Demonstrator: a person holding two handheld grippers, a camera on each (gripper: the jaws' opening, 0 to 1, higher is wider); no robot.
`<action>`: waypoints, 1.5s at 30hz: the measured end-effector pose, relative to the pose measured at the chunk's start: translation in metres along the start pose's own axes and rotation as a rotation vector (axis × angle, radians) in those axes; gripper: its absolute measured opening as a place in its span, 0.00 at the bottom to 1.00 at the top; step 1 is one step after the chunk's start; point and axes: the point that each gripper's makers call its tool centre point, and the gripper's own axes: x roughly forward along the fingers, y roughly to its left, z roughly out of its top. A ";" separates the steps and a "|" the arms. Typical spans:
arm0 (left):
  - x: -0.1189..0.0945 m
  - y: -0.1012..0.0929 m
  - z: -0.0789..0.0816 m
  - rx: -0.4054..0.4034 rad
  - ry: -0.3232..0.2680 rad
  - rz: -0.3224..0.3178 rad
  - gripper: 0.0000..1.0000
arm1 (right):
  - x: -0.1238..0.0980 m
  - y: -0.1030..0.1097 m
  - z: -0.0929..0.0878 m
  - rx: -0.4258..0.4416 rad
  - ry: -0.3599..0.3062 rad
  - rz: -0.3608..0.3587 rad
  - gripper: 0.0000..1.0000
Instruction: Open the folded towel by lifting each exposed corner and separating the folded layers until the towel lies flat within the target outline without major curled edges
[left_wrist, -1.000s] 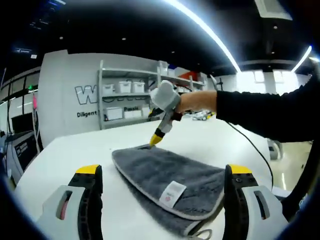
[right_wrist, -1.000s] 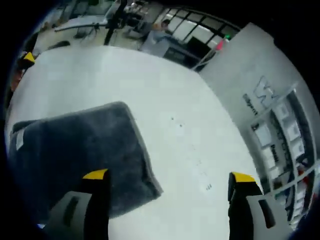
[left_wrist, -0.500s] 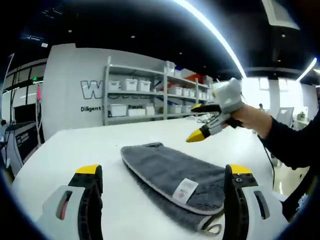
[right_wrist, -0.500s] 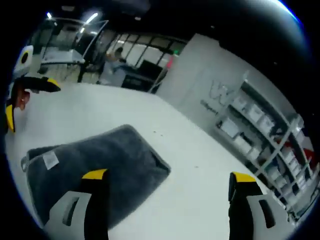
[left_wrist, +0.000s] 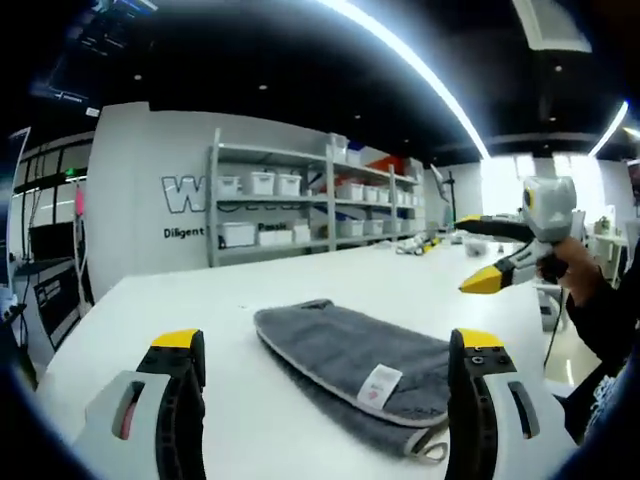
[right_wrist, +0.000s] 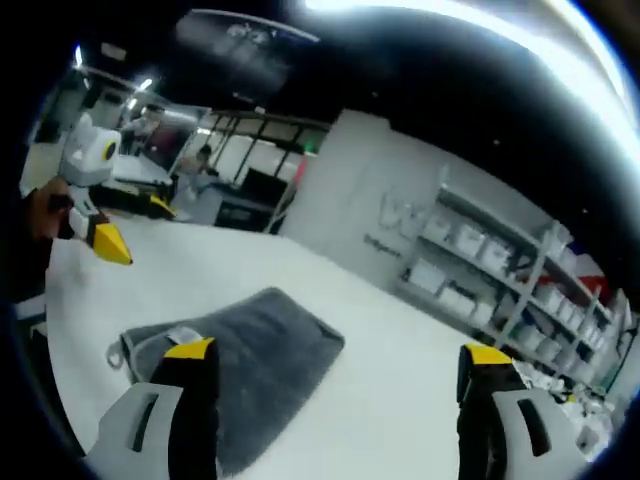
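The towel (left_wrist: 355, 362) lies folded on the white table (left_wrist: 150, 310), a grey pile cloth with pale binding, a white label (left_wrist: 378, 386) on its upper layer and a hanging loop (left_wrist: 432, 447) at the near right corner. No target outline can be made out on the table.

Left gripper (left_wrist: 325, 400): jaws spread wide, grasping nothing, low at the near side of the towel.

Right gripper (left_wrist: 478, 256): held aloft at the right, clear of the cloth, jaws parted and empty.

Assessment: the cloth looks soft, light and limp, not slippery; layers may cling together. The best hold appears to be the upper layer's bound corner beside the label, pinched singly so lower layers stay down.
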 end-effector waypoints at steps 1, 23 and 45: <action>-0.001 0.001 0.001 0.000 -0.002 -0.002 1.00 | -0.005 0.000 0.000 0.002 -0.007 -0.011 1.00; -0.049 0.006 0.009 0.019 -0.005 0.007 1.00 | -0.066 0.019 -0.042 0.141 -0.043 -0.051 1.00; -0.049 0.003 0.000 0.073 0.022 0.031 1.00 | -0.073 0.013 -0.048 0.322 -0.082 0.020 1.00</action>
